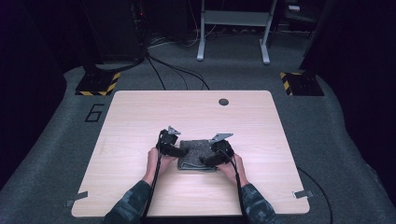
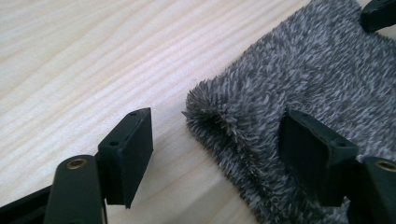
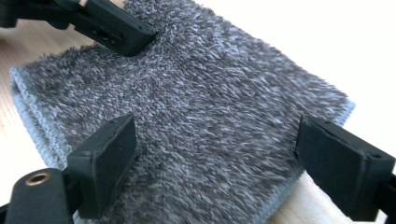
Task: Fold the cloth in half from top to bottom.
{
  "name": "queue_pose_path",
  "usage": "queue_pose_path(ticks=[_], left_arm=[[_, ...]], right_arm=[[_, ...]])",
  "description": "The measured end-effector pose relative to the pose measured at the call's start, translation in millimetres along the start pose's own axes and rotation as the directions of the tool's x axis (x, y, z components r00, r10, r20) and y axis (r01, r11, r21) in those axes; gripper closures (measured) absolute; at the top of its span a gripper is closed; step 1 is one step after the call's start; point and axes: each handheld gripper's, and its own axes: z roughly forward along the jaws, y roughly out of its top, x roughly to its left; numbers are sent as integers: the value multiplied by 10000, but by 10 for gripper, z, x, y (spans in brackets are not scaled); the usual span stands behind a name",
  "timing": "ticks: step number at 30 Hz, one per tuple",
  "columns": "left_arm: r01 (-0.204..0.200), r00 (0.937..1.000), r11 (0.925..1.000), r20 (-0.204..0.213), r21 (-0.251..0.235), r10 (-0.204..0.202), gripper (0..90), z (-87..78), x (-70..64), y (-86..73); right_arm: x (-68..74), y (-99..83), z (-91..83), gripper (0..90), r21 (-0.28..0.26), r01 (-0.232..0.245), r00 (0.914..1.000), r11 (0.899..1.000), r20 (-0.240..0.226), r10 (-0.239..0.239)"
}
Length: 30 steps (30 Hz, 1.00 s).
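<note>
Two grippers at a folded grey towel (image 1: 196,155) lying near the middle of the wooden surface (image 1: 140,116). Left gripper (image 2: 217,149) spread wide, jaws straddling the towel's folded corner, one over bare wood, one over the pile. Right gripper (image 3: 224,158) spread wide over the towel's edge, gripping nothing.

Both my forearms come in from near edge, sleeves patterned, hands low and close together. Left hand-held gripper (image 1: 176,152) points inward to right, jaws wide apart — nothing clamped between them. Right hand-held gripper (image 1: 208,159) angled inward toward left one, jaws likewise spread wide. Grey plates on top of both, tilted up. Cables trail back along my wrists.
</note>
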Motion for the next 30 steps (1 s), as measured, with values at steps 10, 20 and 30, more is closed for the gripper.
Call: queue_pose_path(ticks=[10,20,30], left_arm=[[-656,9972,9972,343,-359,668,222,-332,-308,-222],[-752,9970,9970,213,170,748,215,-249,-297,-397],[-205,9997,9995,86,-250,207,171,-377,-137,-407]], right_arm=[[104,-59,-175,124,-153,188,9994,9997,308,-183],[105,-144,-109,123,255,237,9989,9994,396,-247],[80,-160,-255,119,-93,178,9988,9998,452,-173]])
